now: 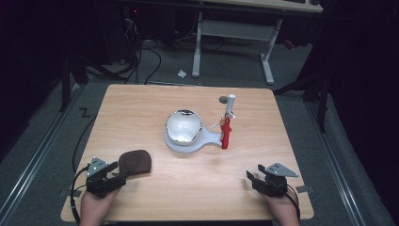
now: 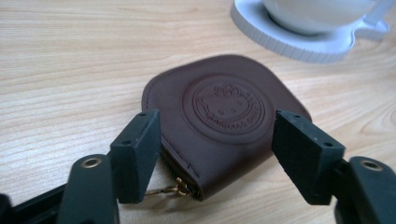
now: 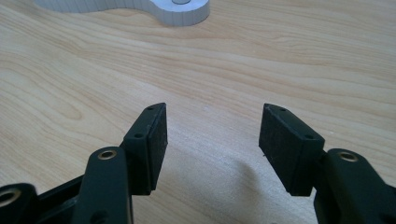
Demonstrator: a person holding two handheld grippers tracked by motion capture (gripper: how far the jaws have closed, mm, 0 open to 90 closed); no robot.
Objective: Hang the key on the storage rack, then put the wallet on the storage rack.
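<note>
- Left gripper view: the brown leather pouch (image 2: pixel 224 121) lies flat on the table (image 2: pixel 70 70), between the left gripper (image 2: pixel 217 149)'s spread jaws, pads not pressing.
- Likely light, soft and floppy; best pinched across its stitched near edge.
- Right gripper (image 3: pixel 212 147) gapes, holding nothing.

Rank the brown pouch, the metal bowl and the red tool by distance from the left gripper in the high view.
From the left gripper:
1. Brown pouch, right at its jaws.
2. Metal bowl, mid-table on the white stand.
3. Red tool, upright right of the bowl.
</note>
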